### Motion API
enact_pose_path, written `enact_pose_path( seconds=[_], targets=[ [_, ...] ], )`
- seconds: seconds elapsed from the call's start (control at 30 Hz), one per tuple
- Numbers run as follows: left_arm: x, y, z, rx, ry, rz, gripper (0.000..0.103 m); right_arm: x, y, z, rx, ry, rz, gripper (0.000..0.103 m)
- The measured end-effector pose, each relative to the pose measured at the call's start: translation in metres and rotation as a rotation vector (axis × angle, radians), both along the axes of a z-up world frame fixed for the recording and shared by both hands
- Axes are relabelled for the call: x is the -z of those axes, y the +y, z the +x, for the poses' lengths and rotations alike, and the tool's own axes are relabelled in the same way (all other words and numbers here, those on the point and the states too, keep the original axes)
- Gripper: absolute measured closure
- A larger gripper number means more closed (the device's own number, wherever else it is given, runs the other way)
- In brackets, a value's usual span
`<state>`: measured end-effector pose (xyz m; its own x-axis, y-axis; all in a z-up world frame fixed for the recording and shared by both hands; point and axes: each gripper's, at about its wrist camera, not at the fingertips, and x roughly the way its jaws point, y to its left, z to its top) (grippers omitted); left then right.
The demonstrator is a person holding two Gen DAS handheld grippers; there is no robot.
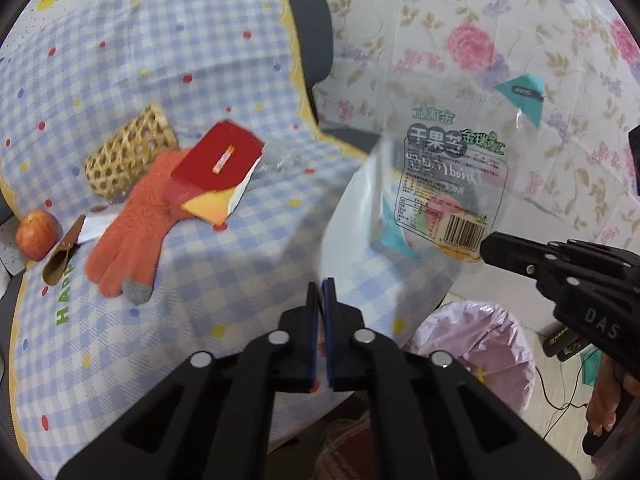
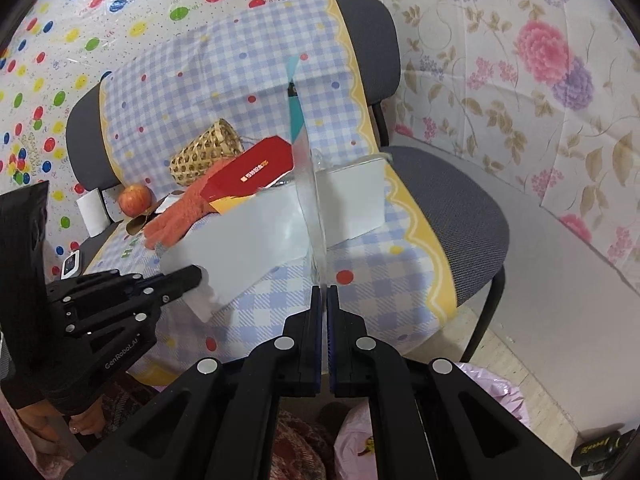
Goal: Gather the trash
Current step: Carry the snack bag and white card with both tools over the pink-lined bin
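A clear plastic dried-fruit bag (image 1: 448,184) with a printed label and barcode hangs in the air beside the checked chair cover (image 1: 224,264). My right gripper (image 2: 324,292) is shut on its lower edge; in the right wrist view the bag (image 2: 306,184) shows edge-on, rising from the jaws. The right gripper also shows in the left wrist view (image 1: 486,249), at the bag's barcode corner. My left gripper (image 1: 321,286) is shut and holds nothing; it shows at the left of the right wrist view (image 2: 198,273). A bin with a pink liner (image 1: 480,344) stands below the bag.
On the cover lie a red box (image 1: 218,160), an orange glove (image 1: 132,236), a woven basket (image 1: 128,152), an apple (image 1: 38,234) and a small brown scoop (image 1: 60,260). The grey chair (image 2: 452,216) stands against a floral curtain (image 2: 520,80).
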<state>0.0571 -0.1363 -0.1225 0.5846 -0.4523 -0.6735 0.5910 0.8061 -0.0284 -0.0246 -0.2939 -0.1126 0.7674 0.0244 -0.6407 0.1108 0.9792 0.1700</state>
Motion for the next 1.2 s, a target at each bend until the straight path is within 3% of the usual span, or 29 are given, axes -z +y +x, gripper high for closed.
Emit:
enact_pose_path(
  seconds=[0.17,0.33,0.53,0.73,1.2],
  targets=[
    [-0.018,-0.007,-0.042,0.009,-0.122,0.013,0.103,-0.012,-0.015,-0.035,0.058,-0.014,-0.028,0.101],
    [-0.032,-0.009,-0.082,0.049,-0.143,-0.042,0.103,-0.015,-0.03,-0.078,0.131,0.004,-0.064,0.101],
    [-0.026,-0.022,-0.121,0.133,-0.08,-0.064,0.103,0.0,-0.041,-0.127,0.213,0.053,-0.062,0.101],
    [0.005,-0.038,-0.153,0.208,-0.007,-0.04,0.103,0.03,-0.047,-0.162,0.285,0.124,-0.06,0.1],
    [0.066,-0.093,-0.143,0.252,0.172,0.043,0.103,0.105,-0.079,-0.153,0.345,0.287,0.028,0.096]
  ],
)
